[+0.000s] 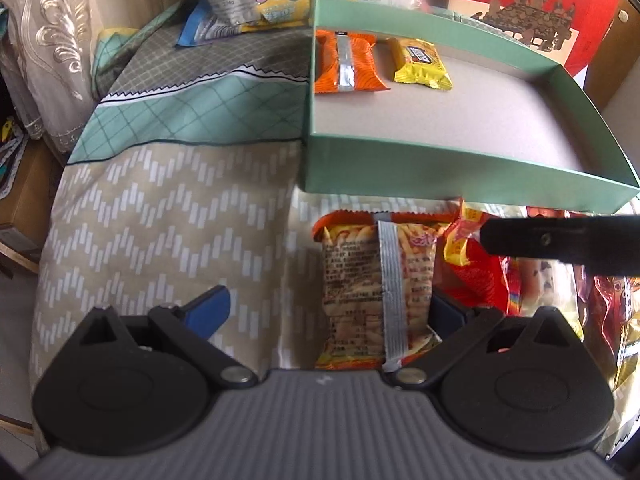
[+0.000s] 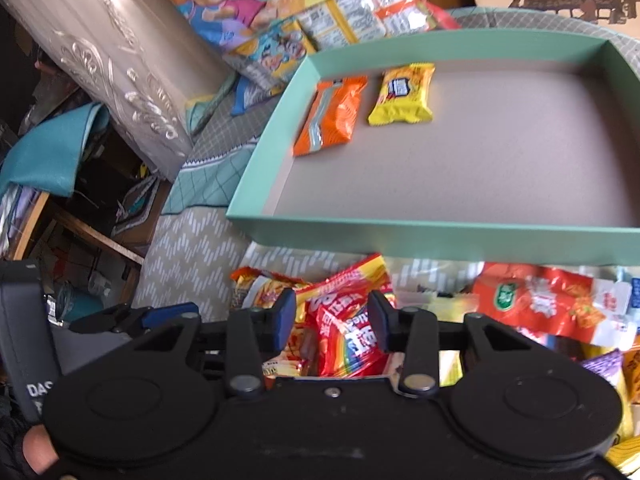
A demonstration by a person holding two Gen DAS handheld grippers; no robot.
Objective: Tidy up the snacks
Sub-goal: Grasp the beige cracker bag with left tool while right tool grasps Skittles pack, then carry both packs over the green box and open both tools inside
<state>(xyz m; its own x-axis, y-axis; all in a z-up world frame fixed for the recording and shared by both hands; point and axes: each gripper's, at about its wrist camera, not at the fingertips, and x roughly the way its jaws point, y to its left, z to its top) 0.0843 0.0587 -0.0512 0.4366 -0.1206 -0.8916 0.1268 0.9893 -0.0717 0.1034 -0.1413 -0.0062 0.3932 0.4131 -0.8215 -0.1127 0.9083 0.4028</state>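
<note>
A shallow green tray (image 1: 436,168) with a grey floor is seen in the upper right of the left wrist view, resting on a patterned bedspread (image 1: 168,200). Two packets are lying inside it near its far left corner: an orange packet (image 1: 348,62) and, just beside it to the right, a yellow packet (image 1: 420,64). The rest of the tray floor is bare.

Below the tray's near wall, a heap of snack packets (image 2: 532,304) is spread across the bedspread. At the left edge of that heap, in the lower centre of the left wrist view, a packet of fries (image 1: 376,292) is lying lengthwise with its silver seam up. The left gripper (image 1: 324,308) is held with its jaws spread wide; the packet of fries lies between the blue fingers (image 1: 210,310), close against the right one, and is not pressed by both.

In the right wrist view, the right gripper (image 2: 332,320) is seen at lower centre, its jaws partly drawn together around a red packet with a rainbow stripe (image 2: 352,328). Whether the pads are actually pressing on that packet cannot be told from the picture.

Larger cartoon-printed bags (image 2: 280,20) are lying beyond the tray at the top of the frame, beside a silvery embossed cushion (image 2: 108,60) at upper left.
</note>
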